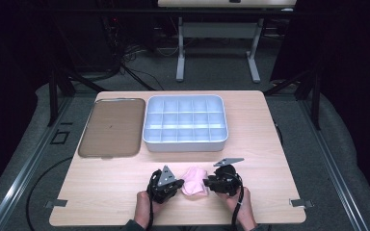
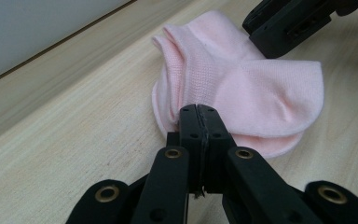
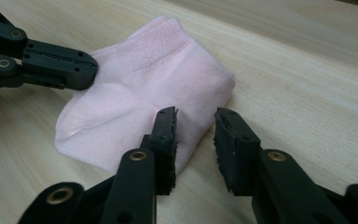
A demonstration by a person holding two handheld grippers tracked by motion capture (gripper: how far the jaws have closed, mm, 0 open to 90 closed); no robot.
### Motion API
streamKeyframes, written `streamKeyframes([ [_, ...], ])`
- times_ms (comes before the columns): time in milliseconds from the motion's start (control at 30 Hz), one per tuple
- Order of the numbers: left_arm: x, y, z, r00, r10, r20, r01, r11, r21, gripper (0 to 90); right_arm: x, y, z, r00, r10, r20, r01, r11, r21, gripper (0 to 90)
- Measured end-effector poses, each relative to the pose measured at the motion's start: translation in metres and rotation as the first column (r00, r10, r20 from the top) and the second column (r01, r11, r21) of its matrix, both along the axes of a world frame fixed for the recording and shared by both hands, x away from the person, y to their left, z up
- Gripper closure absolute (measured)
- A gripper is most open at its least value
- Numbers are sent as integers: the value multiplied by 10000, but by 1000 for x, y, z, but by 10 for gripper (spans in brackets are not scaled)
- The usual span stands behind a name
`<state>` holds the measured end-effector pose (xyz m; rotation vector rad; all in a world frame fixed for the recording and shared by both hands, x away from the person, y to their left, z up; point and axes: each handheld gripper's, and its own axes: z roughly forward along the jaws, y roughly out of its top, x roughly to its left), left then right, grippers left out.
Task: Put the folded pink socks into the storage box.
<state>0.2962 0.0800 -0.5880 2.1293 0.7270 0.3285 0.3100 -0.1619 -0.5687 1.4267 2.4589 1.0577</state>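
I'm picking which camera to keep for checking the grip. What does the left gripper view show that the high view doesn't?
Left gripper view: the left gripper with its jaws pressed together at the edge of the pink sock, and the sock's ribbed cuff. High view: the white divided box, the brown tray and both of the person's hands. Both: the sock lying on the wooden table between the two grippers.

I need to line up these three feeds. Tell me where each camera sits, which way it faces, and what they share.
High view: above the near table edge, looking forward and down; forearms, left gripper, right gripper, folded pink knit sock, white compartment box, brown tray.
Left gripper view: rides the left gripper, jaws shut at the sock's edge.
Right gripper view: rides the right gripper, jaws apart at the sock.
Shared: each gripper view shows the sock and the other gripper.
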Motion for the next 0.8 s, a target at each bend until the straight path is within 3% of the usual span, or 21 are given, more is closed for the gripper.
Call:
streamKeyframes([
  [167,0,0,0,10000,-7,12,7,10000,14,893,-2,8,-2,9994,178,280,-161,9982,-581,730],
  [300,0,0,0,10000,-26,11,26,10000,14,893,-7,8,-4,9985,276,475,-258,9990,-377,838],
  [500,0,0,0,10000,-30,14,30,10000,10,893,-7,3,-2,9985,271,481,-276,9996,86,857],
  [800,0,0,0,10000,-14,6,14,10000,7,893,-9,8,24,9945,710,771,-708,9975,-60,853],
])
